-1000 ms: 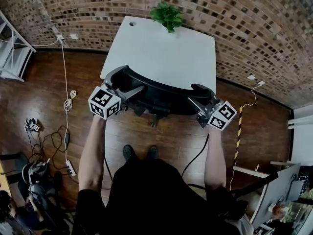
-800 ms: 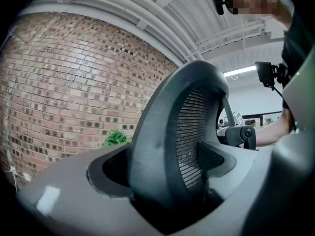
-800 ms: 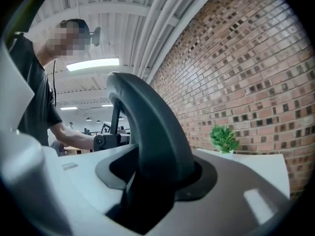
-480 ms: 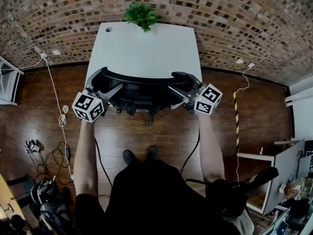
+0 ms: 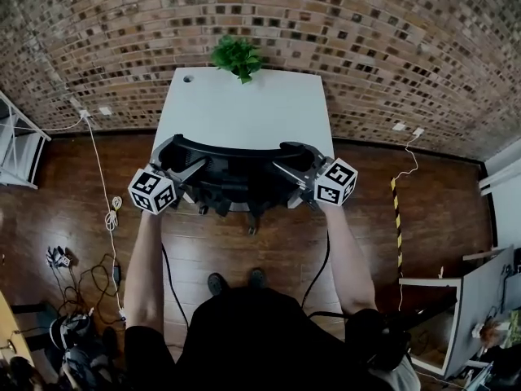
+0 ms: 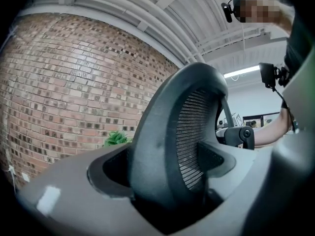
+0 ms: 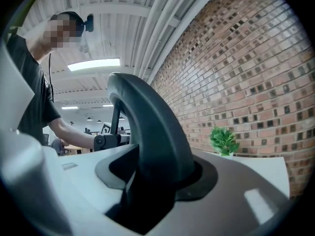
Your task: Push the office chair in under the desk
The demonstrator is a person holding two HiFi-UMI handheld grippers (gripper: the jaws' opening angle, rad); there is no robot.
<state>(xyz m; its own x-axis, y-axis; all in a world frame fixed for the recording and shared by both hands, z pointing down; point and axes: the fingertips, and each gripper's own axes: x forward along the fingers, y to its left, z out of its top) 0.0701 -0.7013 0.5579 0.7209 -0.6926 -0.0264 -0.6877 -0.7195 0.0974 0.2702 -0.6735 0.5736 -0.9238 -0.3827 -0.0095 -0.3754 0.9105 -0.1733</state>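
Note:
The black mesh office chair (image 5: 236,169) stands at the near edge of the white desk (image 5: 244,108), its seat mostly hidden under the curved backrest (image 5: 232,147). My left gripper (image 5: 189,171) clamps the backrest's left end, and my right gripper (image 5: 290,172) clamps its right end. In the left gripper view the mesh backrest (image 6: 189,132) fills the gap of the left gripper (image 6: 167,186), both jaws against it. In the right gripper view the backrest's rim (image 7: 152,127) sits the same way in the right gripper (image 7: 152,186).
A small potted plant (image 5: 237,56) stands at the desk's far edge against the brick wall (image 5: 366,47). Cables and a power strip (image 5: 111,218) lie on the wooden floor to the left, near a metal rack (image 5: 16,149). A striped strip (image 5: 398,210) lies to the right.
The view has swung and the desk now sits squarer ahead. Both grippers have stayed clamped on the backrest and moved with the chair along the desk's near edge.

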